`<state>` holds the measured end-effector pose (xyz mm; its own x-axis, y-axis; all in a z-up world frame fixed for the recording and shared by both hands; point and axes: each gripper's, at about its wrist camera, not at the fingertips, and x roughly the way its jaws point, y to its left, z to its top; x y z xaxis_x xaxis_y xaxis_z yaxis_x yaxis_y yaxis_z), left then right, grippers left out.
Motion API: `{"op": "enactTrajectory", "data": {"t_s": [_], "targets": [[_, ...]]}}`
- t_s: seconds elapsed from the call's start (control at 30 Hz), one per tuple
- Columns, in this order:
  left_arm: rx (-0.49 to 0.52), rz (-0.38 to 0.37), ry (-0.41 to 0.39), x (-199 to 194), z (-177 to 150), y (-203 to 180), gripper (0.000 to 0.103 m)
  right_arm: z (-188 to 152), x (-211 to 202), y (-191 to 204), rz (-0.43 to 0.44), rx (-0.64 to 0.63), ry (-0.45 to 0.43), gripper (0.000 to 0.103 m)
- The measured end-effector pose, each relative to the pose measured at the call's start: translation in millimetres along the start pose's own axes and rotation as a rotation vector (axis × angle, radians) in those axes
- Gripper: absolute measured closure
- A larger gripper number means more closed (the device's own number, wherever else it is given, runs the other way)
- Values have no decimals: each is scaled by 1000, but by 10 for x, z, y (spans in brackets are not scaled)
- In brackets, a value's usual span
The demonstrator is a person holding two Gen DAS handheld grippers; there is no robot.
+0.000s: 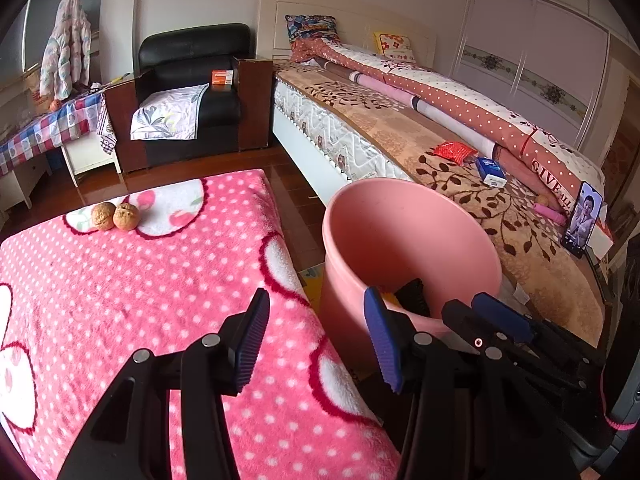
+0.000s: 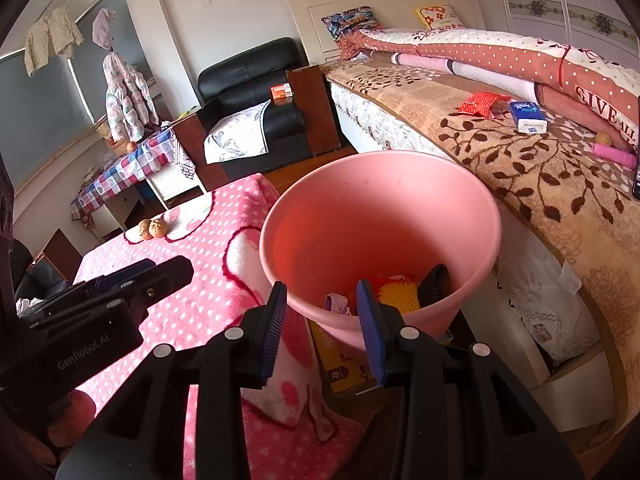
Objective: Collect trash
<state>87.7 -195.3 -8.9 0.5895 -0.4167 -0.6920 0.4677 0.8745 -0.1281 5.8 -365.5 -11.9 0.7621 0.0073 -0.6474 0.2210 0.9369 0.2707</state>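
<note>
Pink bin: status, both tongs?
Left tongs open, empty, over the pink blanket. Right tongs open, empty, at the bin rim. Bin holds scraps; two walnuts still on blanket. Nothing in the way.

Pink bin point(image 2: 380, 216) — base hidden behind gripper fingers point(image 2: 370, 328), phone point(image 2: 637, 176) cut off at right edge — screen unreadable

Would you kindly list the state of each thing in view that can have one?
Pink bin: upright, open-topped, some items at the bottom.
Left gripper: jaws open, nothing between them.
Right gripper: jaws open, nothing between them.
Two walnuts: whole, side by side on the pink blanket.
Phone: propped upright, screen lit.
Red wrapper: crumpled, lying on the bed.
</note>
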Motion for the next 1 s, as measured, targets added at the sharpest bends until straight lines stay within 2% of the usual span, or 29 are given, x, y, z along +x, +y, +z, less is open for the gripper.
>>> {"op": "enactTrajectory", "data": {"t_s": [0.37, 1.0], "targets": [[-19, 7, -17, -127, -115, 77, 54, -75, -60, 153, 1, -33, 3, 66], [-11, 21, -65, -352, -285, 36, 54, -179, -286, 257, 24, -48, -52, 66]]}}
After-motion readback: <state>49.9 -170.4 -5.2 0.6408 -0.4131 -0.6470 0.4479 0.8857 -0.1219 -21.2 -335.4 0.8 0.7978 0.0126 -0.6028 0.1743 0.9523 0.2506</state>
